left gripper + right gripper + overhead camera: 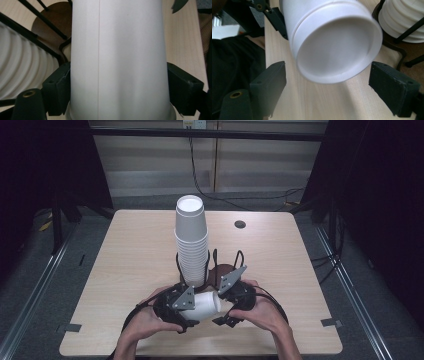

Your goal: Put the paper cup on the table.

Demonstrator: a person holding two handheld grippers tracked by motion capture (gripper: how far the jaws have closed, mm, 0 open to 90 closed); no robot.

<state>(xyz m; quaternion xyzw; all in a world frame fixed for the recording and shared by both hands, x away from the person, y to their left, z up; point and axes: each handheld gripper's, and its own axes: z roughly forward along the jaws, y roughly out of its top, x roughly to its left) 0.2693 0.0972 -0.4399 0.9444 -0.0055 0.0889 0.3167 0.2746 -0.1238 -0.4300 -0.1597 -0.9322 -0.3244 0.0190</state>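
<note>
Cup (206, 305), white paper, lies on its side between the two grippers, low over the near middle of the table (130, 250). Its long axis runs roughly left to right across the table, base toward the person's right; in the right gripper view the recessed base (335, 47) faces the camera, and in the left gripper view the side wall (117, 60) with its seam runs straight up the frame, the rim end nearest the camera.

The left gripper (176, 306) has its jaws closed against the cup's wall on both sides near the rim, holding it. The right gripper (231, 302) is open wide, its jaws spread to either side of the base and apart from it.

Just behind the grippers stands a stack (191, 240) of white cups, upside down, in a black wire holder (212, 262) on a dark round base.

The table is pale wood grain, with a round black cable hole (240, 224) near the far edge. Around it are grey floor, cables, dark curtains at both sides and a pale panelled wall behind.
</note>
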